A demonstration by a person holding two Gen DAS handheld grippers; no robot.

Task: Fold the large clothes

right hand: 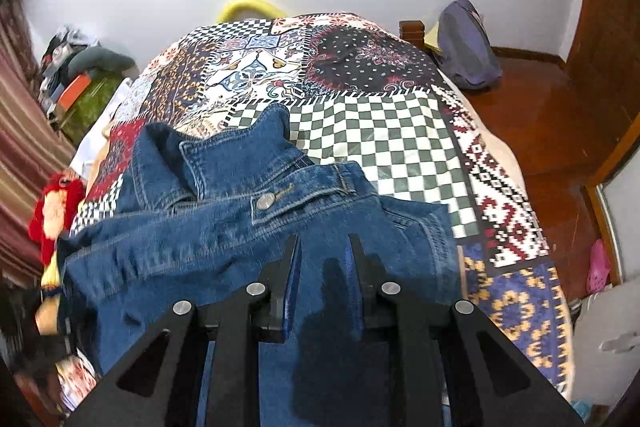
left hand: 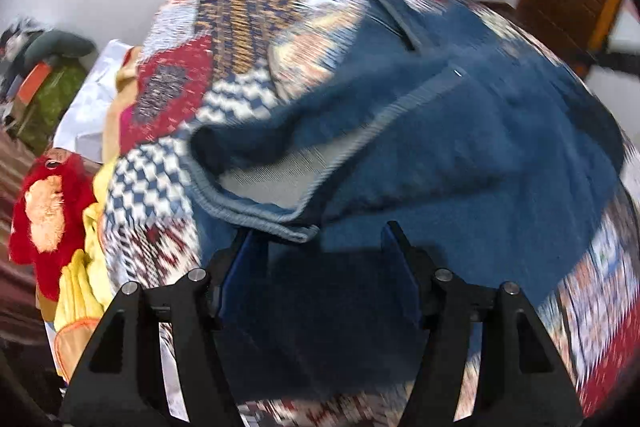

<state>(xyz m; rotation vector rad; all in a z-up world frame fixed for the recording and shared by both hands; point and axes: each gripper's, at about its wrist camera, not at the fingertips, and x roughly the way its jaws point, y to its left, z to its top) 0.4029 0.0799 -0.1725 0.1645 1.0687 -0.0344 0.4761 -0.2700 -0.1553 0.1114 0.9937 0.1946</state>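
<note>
White walls backed a bed (right hand: 400,147) spread with a patchwork cover of checks, florals and pixelled borders, and a blue denim jacket (right hand: 240,219) lay across the lower middle of the right wrist view, collar toward the upper left and a metal button (right hand: 265,202) near the frame's centre. No brand, label or writing could be read anywhere; the button's face was too small to make out, and the left wrist view was smeared by motion. In that left view the jacket (left hand: 460,155) filled the centre and right, a hemmed edge folded back to show pale lining at mid-frame. The left claw (left hand: 318,239) stood spread at the bottom of the frame, nothing pressed between its pads, the denim hem lying just beyond its left fingertip. The right claw (right hand: 322,247) was pressed together at the bottom centre of its view; denim ran right up to and under its fingers, but whether cloth was pinched could not be told. To the upper right of the jacket the checked part of the cover lay bare, giving open room up to the bed's far edge. Along the left edge of both views sat a red plush toy (right hand: 54,211) and yellow cloth, close to the jacket's sleeve. Wooden floor (right hand: 552,131) showed past the bed's right edge, with a purple bag (right hand: 466,43) at the upper right.
</note>
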